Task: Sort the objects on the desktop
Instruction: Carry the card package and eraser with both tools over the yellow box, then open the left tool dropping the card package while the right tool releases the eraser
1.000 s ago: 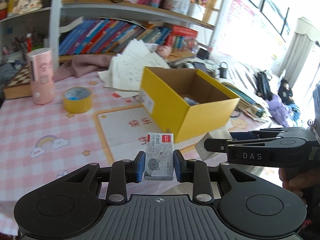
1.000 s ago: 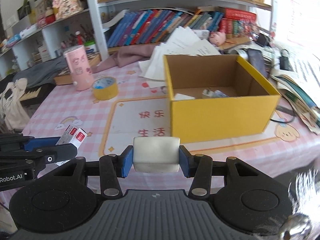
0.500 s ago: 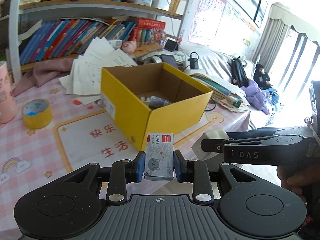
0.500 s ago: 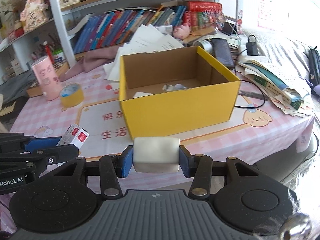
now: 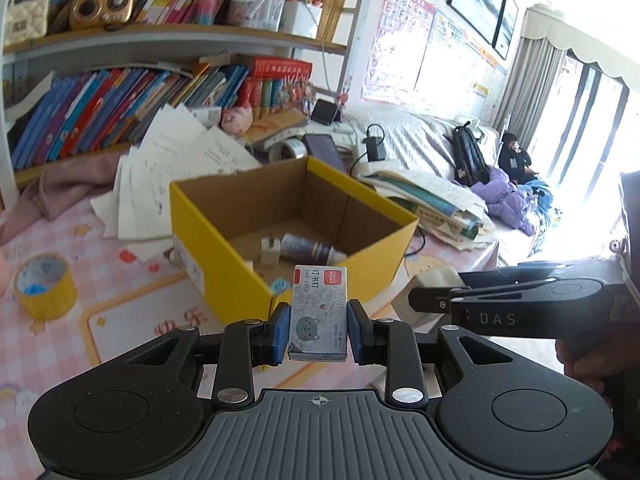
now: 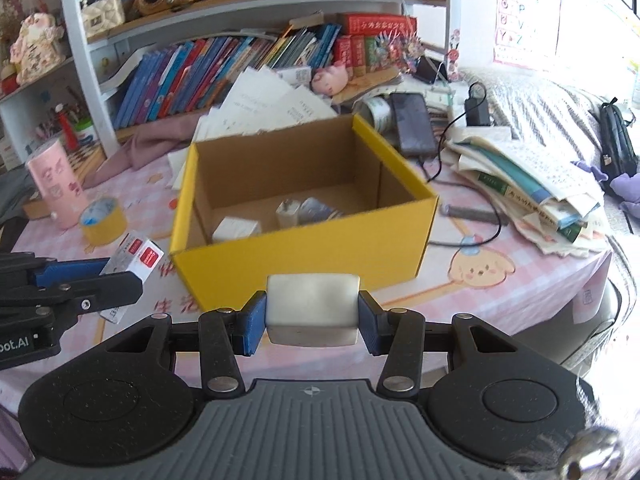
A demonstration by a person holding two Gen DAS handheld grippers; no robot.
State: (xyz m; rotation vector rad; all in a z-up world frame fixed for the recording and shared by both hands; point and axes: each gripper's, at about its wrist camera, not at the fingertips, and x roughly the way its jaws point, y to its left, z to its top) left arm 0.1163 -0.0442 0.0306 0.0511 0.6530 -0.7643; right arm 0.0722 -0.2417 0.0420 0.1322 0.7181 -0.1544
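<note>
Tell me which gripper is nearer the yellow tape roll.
Left. The left gripper, holding the staple box, sits just in front of the yellow tape roll; the right gripper, clamping a white block, is before the yellow box.

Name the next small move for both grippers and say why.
Probably carry both forward over the yellow box before releasing. The left gripper holds the staple box and the right gripper the white block, both short of its near wall.

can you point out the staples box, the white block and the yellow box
staples box (image 5: pixel 319 314): left wrist view, its cat-printed front face
white block (image 6: pixel 313 306): right wrist view, its top face
yellow box (image 6: pixel 304 266): right wrist view, its near outer wall
</note>
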